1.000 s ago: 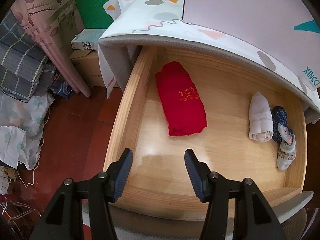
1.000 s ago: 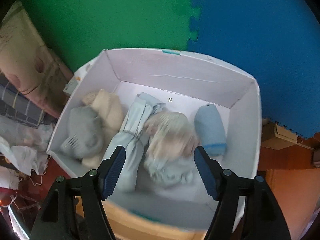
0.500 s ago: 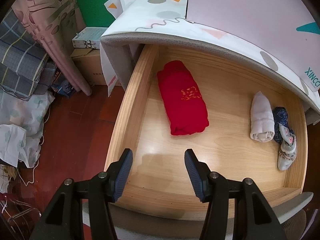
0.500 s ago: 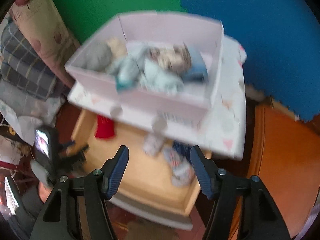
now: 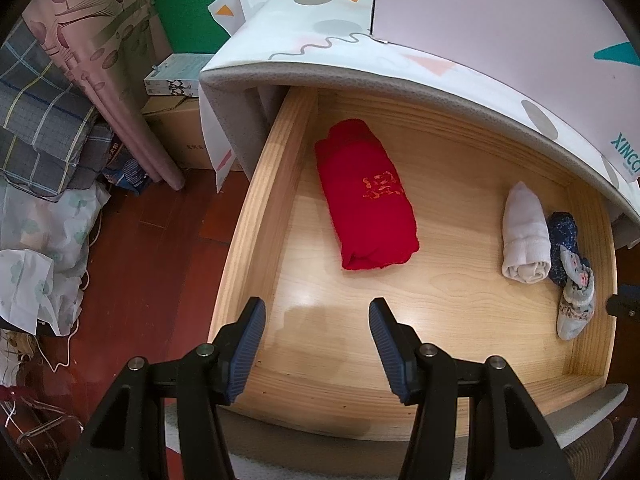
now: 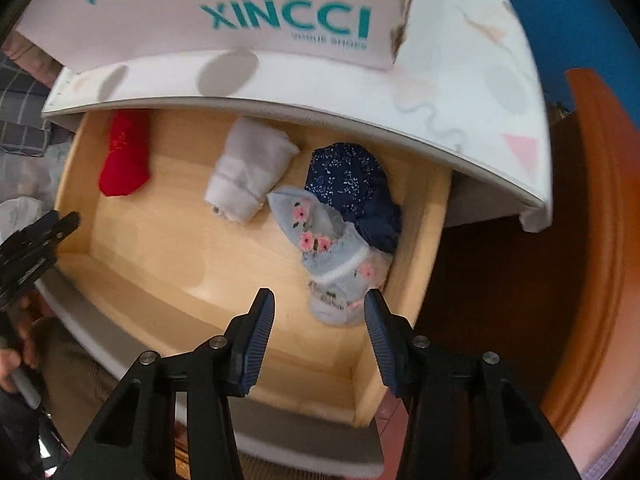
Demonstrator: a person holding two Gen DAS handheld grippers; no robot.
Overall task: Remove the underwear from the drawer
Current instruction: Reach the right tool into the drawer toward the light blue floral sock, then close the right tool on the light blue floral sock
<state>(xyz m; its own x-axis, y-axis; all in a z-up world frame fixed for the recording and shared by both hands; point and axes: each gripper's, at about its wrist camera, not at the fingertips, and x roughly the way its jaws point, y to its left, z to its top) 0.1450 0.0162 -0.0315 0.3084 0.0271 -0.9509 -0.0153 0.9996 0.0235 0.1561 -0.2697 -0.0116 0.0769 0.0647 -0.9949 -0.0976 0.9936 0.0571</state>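
Fingers of the right gripper (image 6: 318, 312) have just been closing yet stand apart, empty, above the floral underwear (image 6: 332, 264) by the drawer's (image 6: 420, 240) right wall. Left gripper (image 5: 316, 328) hangs open over bare drawer floor. Approach step, I judge; next, descend squarely, minding that wall and the overhanging desk (image 6: 460, 92) edge.

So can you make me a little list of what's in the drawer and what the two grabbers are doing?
drawer: wooden drawer, pulled open
left side: red roll
right side: white roll, dark blue piece, pale blue flowery piece, close together
left gripper: jaws open, nothing between them, over the bare front of the drawer
right gripper: jaws have just been closing, not pressing anything, above the flowery piece
on top: XINCCI box
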